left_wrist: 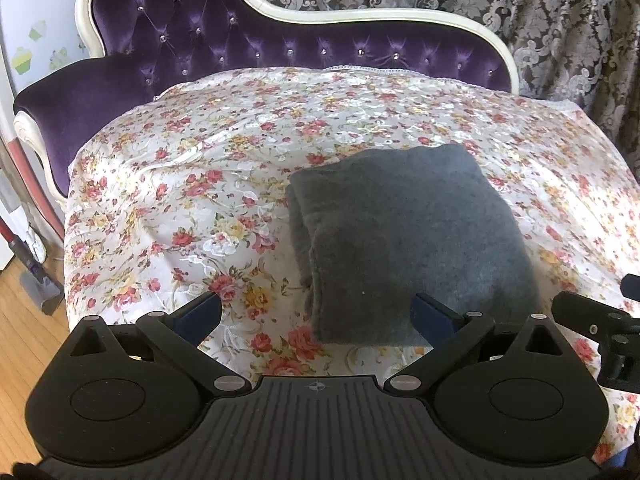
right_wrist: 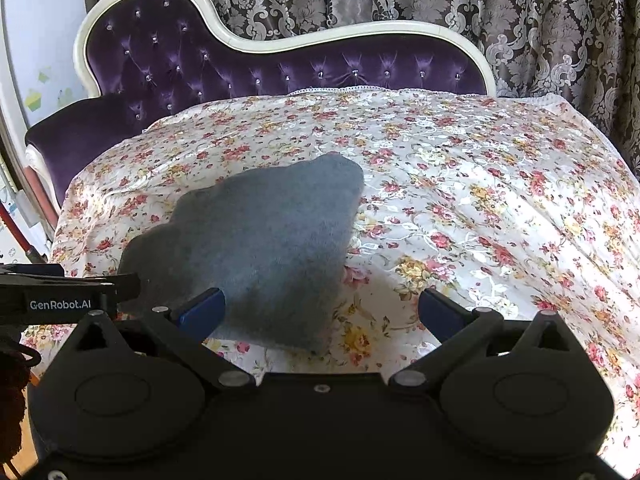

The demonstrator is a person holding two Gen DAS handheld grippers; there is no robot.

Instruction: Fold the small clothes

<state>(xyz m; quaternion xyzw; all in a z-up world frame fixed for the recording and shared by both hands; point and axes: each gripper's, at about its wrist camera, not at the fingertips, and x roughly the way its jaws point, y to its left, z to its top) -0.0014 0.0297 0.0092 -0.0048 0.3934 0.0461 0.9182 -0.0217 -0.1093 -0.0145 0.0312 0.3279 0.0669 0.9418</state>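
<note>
Floor: a strip of light wooden floorboards shows at the far left of the left wrist view.
Sofa: a purple tufted velvet chaise with a cream carved frame stands behind the work surface, its studded back rising highest at the left.
Cover: a white satin sheet printed with red and yellow roses is spread over the seat and lies in soft wrinkles.
Left gripper: the black two-finger left gripper with blue pads hovers at the near edge of the sheet, its jaws wide apart and holding nothing; its right pad shows in front of the garment's near edge, and contact cannot be told.
Garment: a grey fuzzy knit garment folded into a thick rectangle rests on the sheet, between the two grippers and towards the near edge.
Right gripper: the black right gripper with blue pads has its jaws wide apart and empty, the garment just ahead of its left pad.
Curtain: a dark damask curtain with grey floral scrolls hangs behind the chaise.
</note>
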